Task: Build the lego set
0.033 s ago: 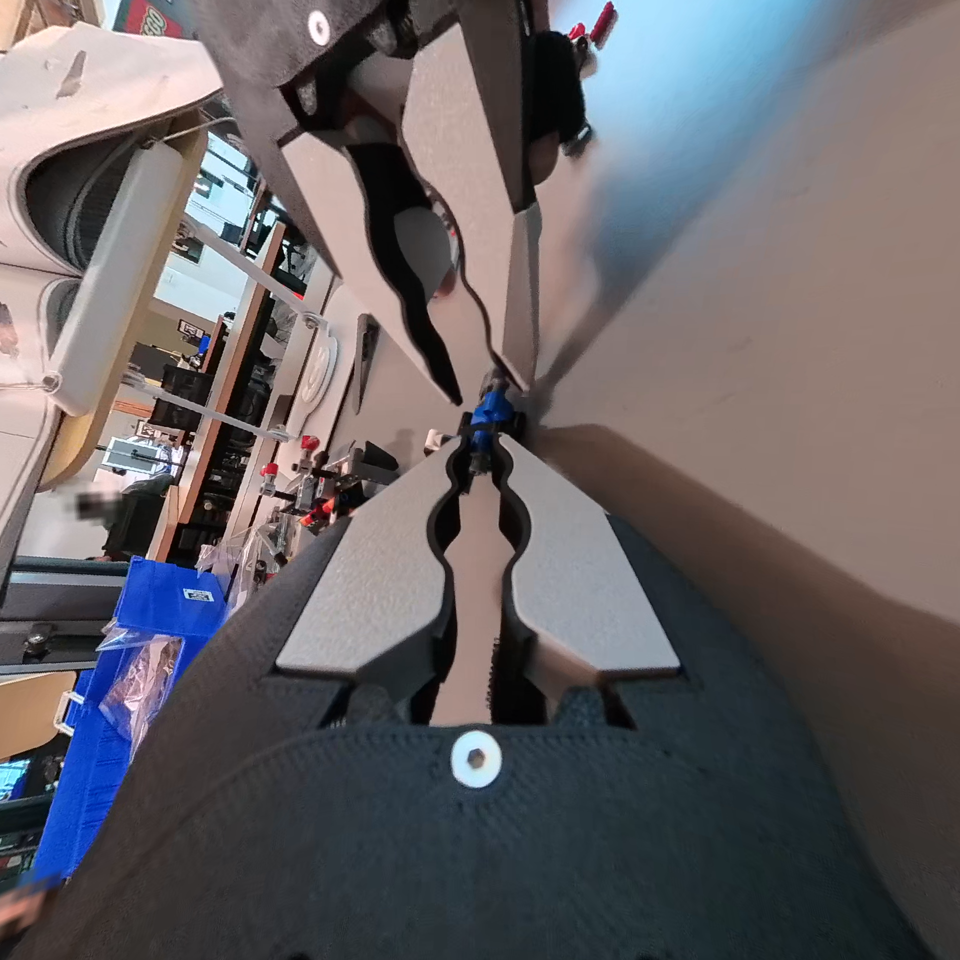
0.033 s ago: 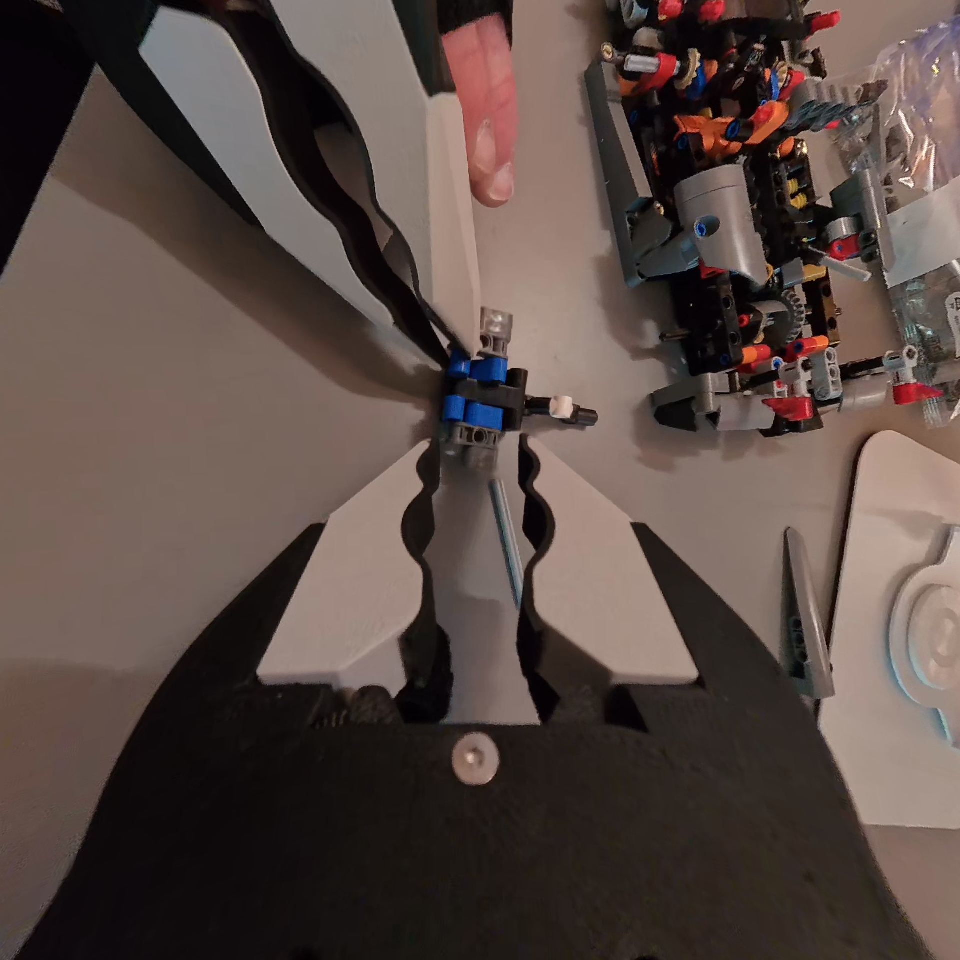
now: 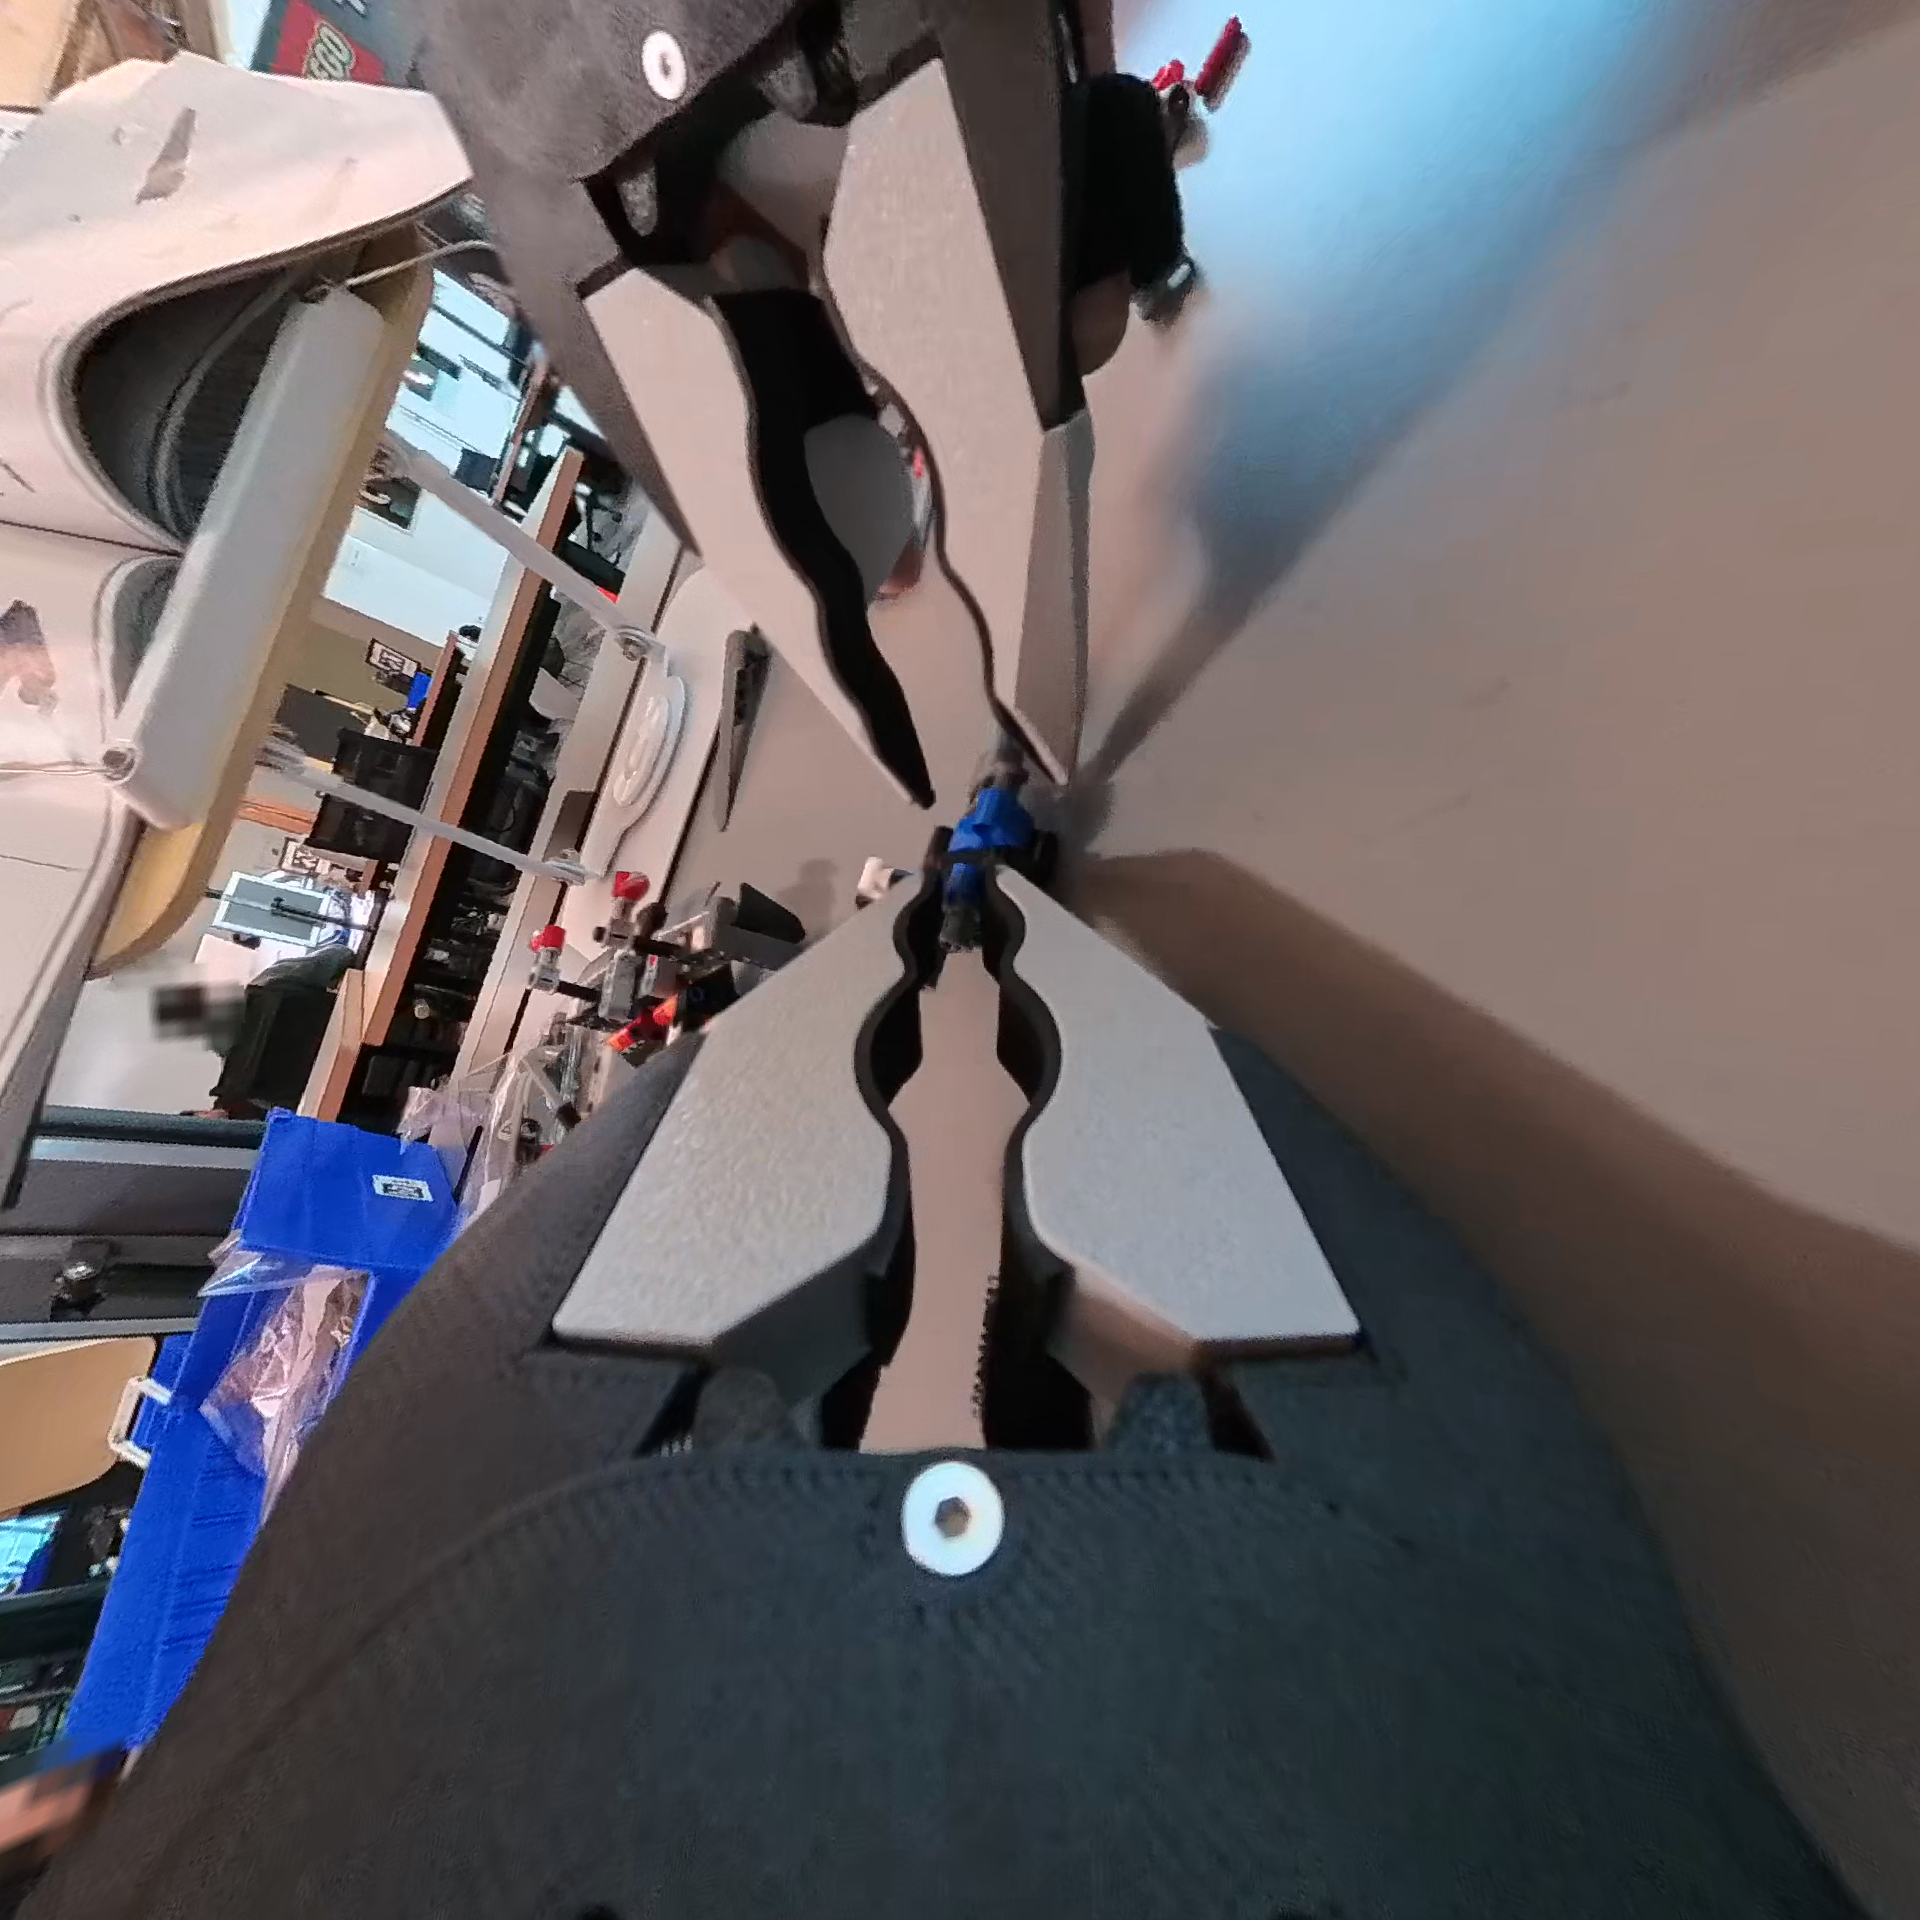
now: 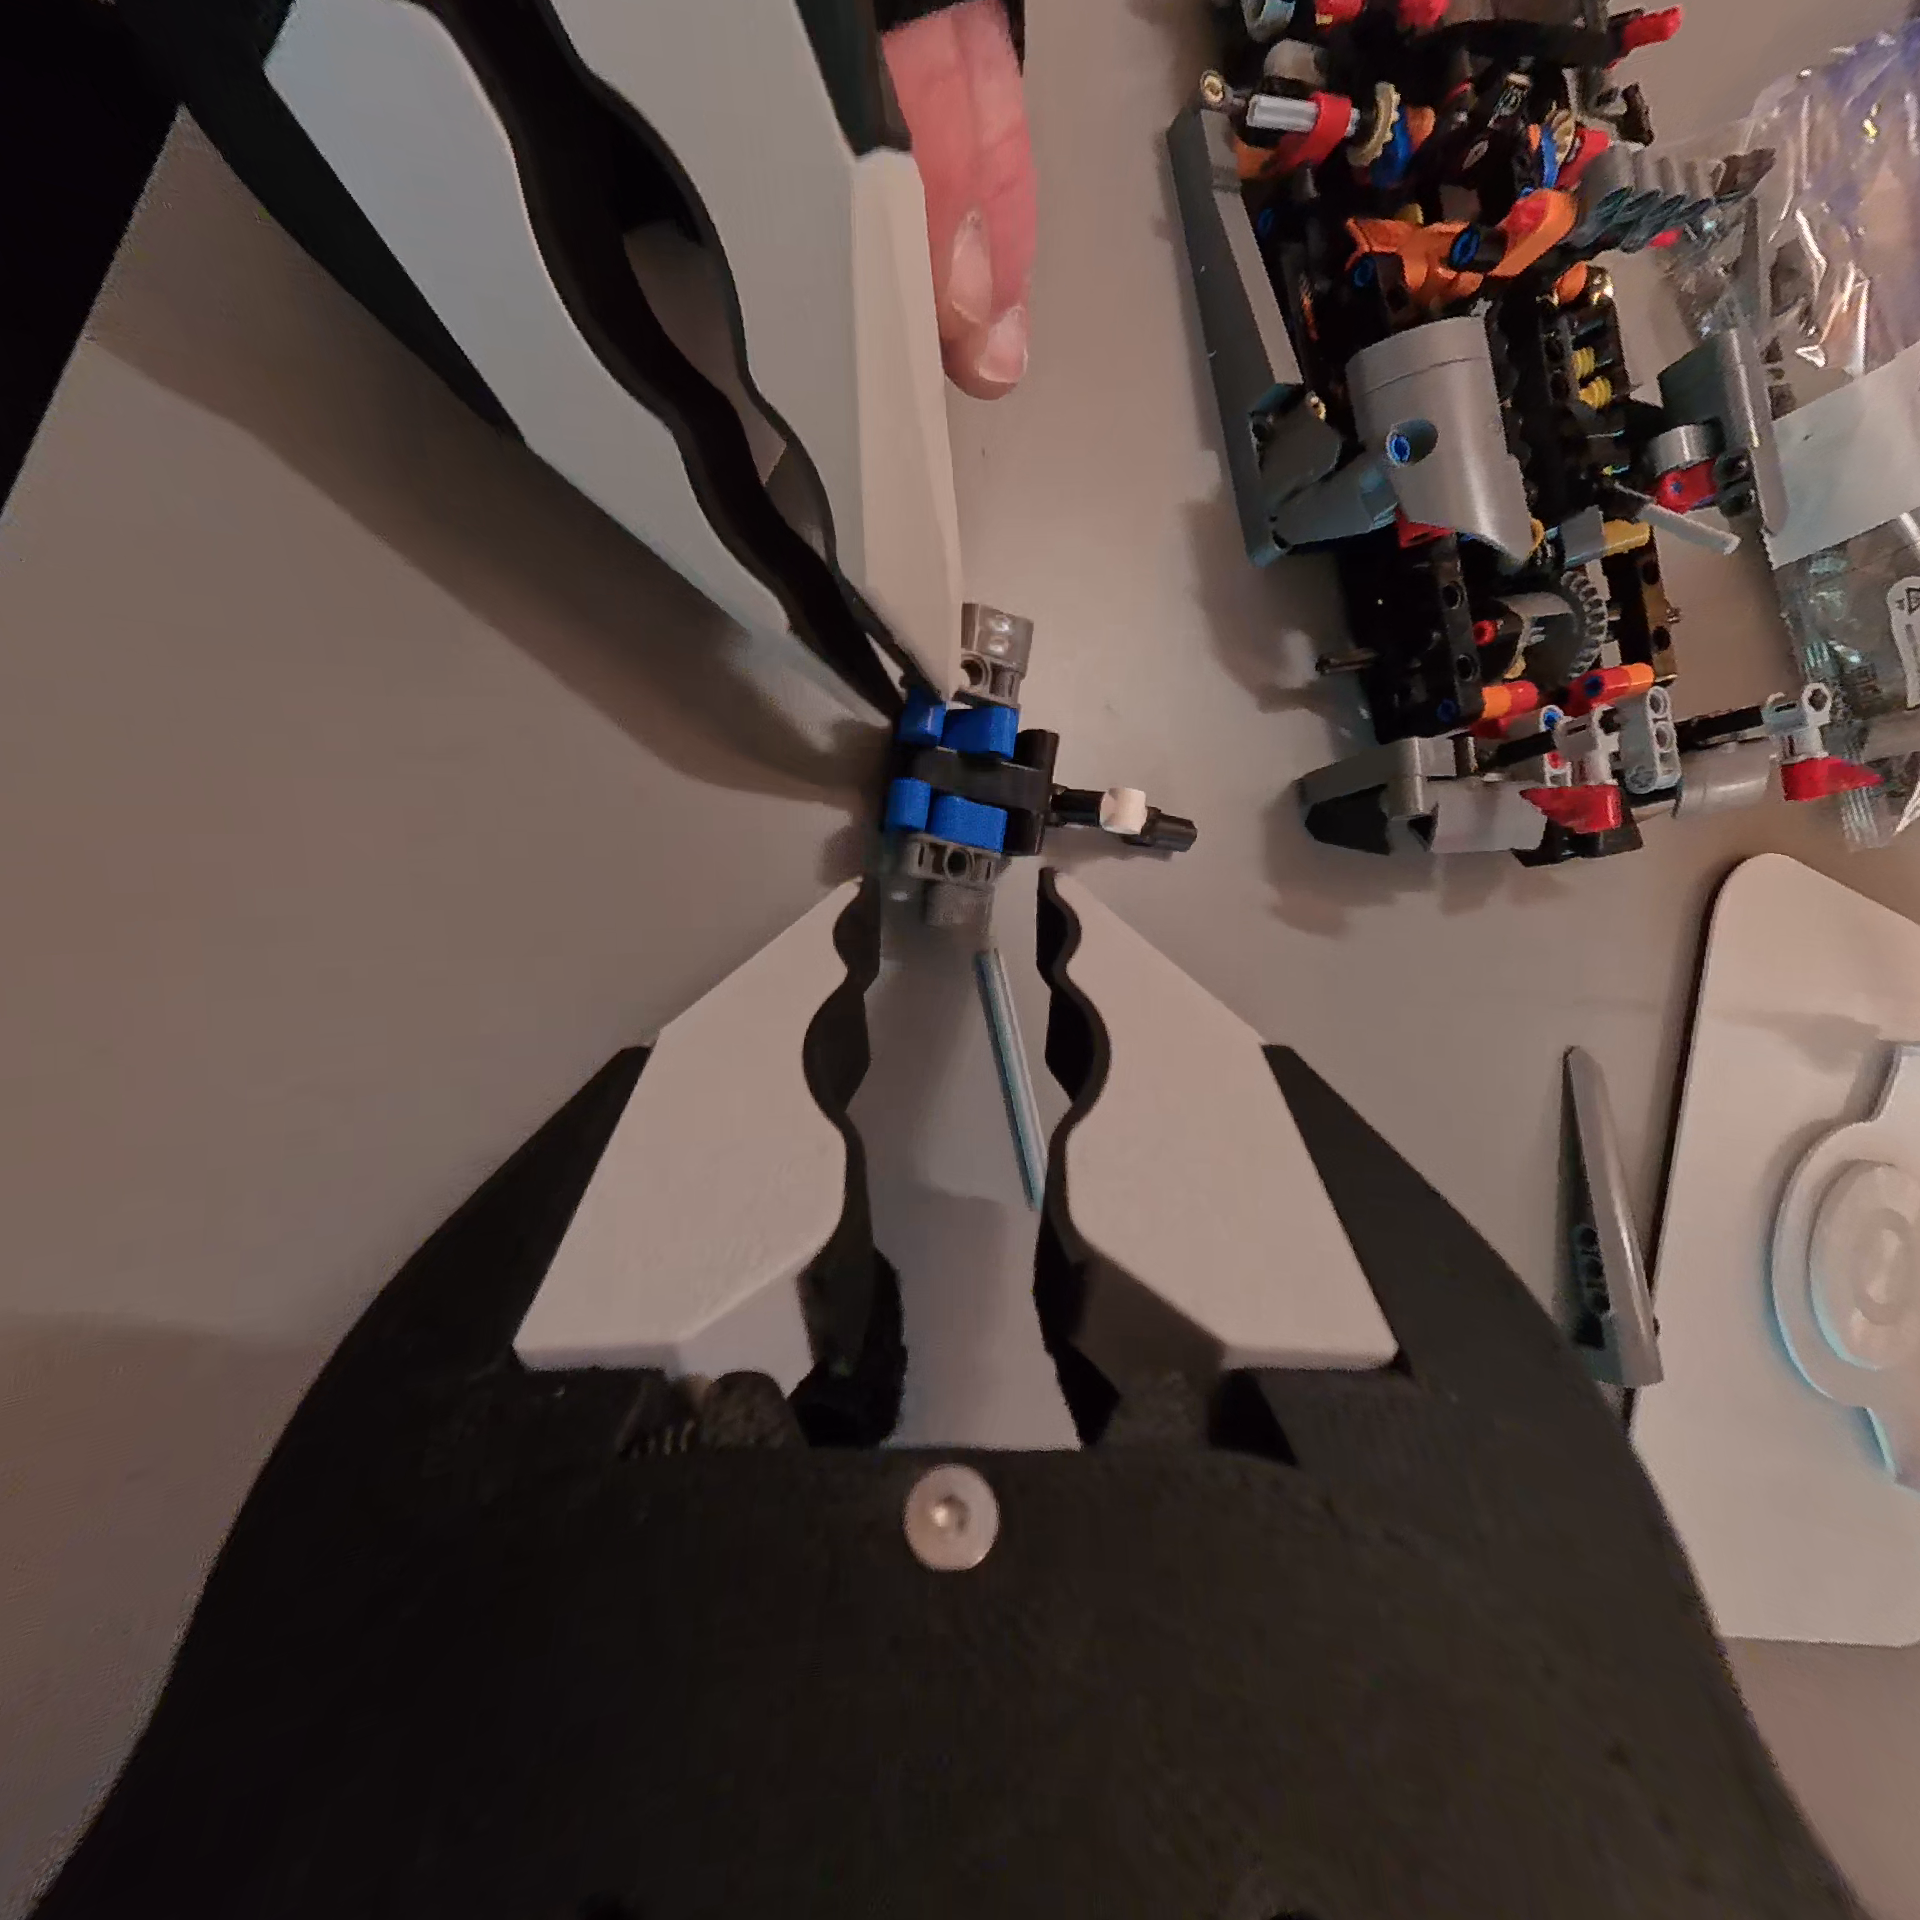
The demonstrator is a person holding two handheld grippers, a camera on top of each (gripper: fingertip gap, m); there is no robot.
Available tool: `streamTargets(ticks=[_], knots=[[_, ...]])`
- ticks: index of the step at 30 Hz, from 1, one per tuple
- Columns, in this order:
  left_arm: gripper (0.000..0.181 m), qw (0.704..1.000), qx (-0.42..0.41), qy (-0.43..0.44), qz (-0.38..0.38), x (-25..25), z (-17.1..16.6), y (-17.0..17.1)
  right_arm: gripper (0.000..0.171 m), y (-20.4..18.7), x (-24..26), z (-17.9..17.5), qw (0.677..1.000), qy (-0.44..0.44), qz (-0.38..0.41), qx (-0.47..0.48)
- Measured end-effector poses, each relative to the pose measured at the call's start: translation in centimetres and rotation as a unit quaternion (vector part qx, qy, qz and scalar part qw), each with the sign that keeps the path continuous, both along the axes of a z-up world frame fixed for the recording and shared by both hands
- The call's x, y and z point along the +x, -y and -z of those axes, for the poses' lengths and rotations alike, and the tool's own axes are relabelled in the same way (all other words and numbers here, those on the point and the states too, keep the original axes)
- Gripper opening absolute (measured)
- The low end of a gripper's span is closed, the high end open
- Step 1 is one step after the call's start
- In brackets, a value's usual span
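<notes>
A small blue, black and grey lego sub-assembly (image 4: pixel 961 800) with a black axle and white bush sticking out to the right sits low over the grey table (image 4: pixel 312 935). My left gripper (image 4: pixel 912 709) comes in from the upper left and is shut on its blue end; in the left wrist view (image 3: pixel 966 888) the blue part (image 3: pixel 982 831) sits between its tips. My right gripper (image 4: pixel 956 883) is open, its tips on either side of the assembly's grey end, with a gap at the right finger. A thin grey axle (image 4: pixel 1008 1070) lies between the right fingers.
A large part-built lego vehicle (image 4: pixel 1507 468) lies at upper right, next to plastic bags of parts (image 4: pixel 1849 208). A grey pointed panel (image 4: pixel 1595 1247) and a white moulded tray (image 4: pixel 1766 1039) lie at right. A person's finger (image 4: pixel 982 208) shows beside the left gripper. A blue bin (image 3: pixel 208 1403) stands beyond the table. The grippers are tip to tip, or close to it.
</notes>
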State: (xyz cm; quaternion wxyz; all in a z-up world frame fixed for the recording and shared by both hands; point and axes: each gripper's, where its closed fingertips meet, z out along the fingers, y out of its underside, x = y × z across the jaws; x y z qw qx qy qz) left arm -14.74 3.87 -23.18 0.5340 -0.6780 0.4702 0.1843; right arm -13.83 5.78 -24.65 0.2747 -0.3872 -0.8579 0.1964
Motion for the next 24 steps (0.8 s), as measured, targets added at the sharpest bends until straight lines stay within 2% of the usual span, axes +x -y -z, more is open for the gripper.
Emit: streamTargets(ticks=[4,8,12,17,24], knots=[[0.005,1.000,0.000,0.015,0.014,0.6,-0.4,0.0,0.027,-0.1,0.1,-0.1,1.000,0.000,-0.002,0.002],[0.007,1.000,-0.009,-0.005,0.022,1.0,-0.5,-0.1,0.026,-0.2,0.0,0.4,1.000,0.006,0.001,0.008],[0.009,0.998,-0.058,-0.019,0.033,1.1,0.3,-0.5,0.023,-0.1,-0.1,0.6,1.000,0.009,0.006,-0.010],[0.009,0.997,-0.058,-0.037,0.034,1.0,1.1,-1.1,0.013,0.1,-0.4,0.7,1.000,0.005,0.006,-0.014],[0.008,0.997,-0.061,-0.028,0.037,1.0,1.1,-1.0,0.012,0.1,-0.4,0.6,1.000,0.004,0.007,-0.024]])
